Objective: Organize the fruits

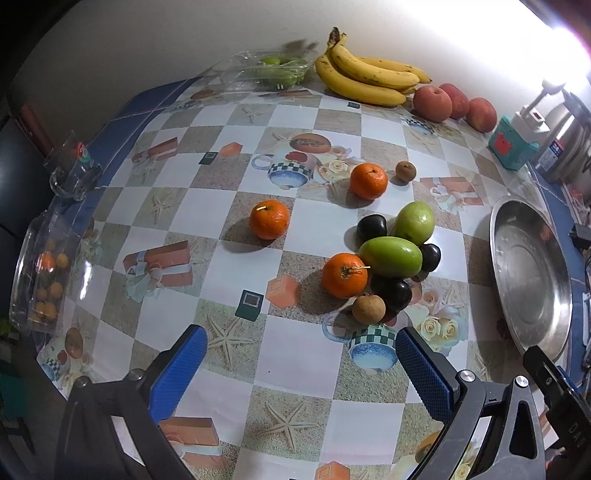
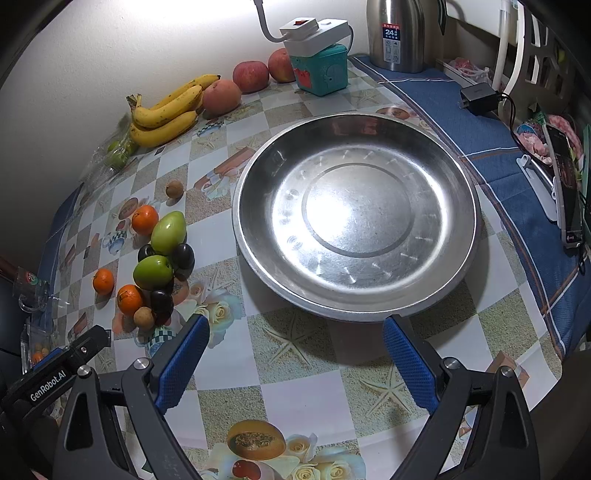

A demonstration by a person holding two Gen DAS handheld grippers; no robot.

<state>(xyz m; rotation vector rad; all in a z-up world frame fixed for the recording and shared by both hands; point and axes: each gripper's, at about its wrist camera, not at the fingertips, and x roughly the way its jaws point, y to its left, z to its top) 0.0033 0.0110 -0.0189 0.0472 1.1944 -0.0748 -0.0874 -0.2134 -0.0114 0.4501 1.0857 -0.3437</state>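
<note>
A cluster of fruit lies mid-table: two green mangoes (image 1: 391, 256) (image 2: 153, 271), several dark plums (image 1: 372, 227) (image 2: 184, 254), an orange (image 1: 344, 275) (image 2: 129, 298) and a brown longan (image 1: 368, 308) (image 2: 144, 316). Two more oranges (image 1: 269, 219) (image 1: 368, 181) and another longan (image 1: 405, 171) lie apart. Bananas (image 1: 365, 75) (image 2: 168, 110) and red apples (image 1: 432, 103) (image 2: 250, 75) rest by the wall. A steel basin (image 2: 354, 214) (image 1: 532, 280) holds nothing. My left gripper (image 1: 299, 345) hovers open just short of the cluster. My right gripper (image 2: 295, 336) is open at the basin's near rim.
A clear box of green fruit (image 1: 273, 70) sits at the back. A glass mug (image 1: 74, 170) and a clear tub of small orange fruit (image 1: 46, 273) stand at the left edge. A teal box (image 2: 321, 70) under a power strip, a kettle (image 2: 397, 35) and a charger (image 2: 478, 98) are at the right.
</note>
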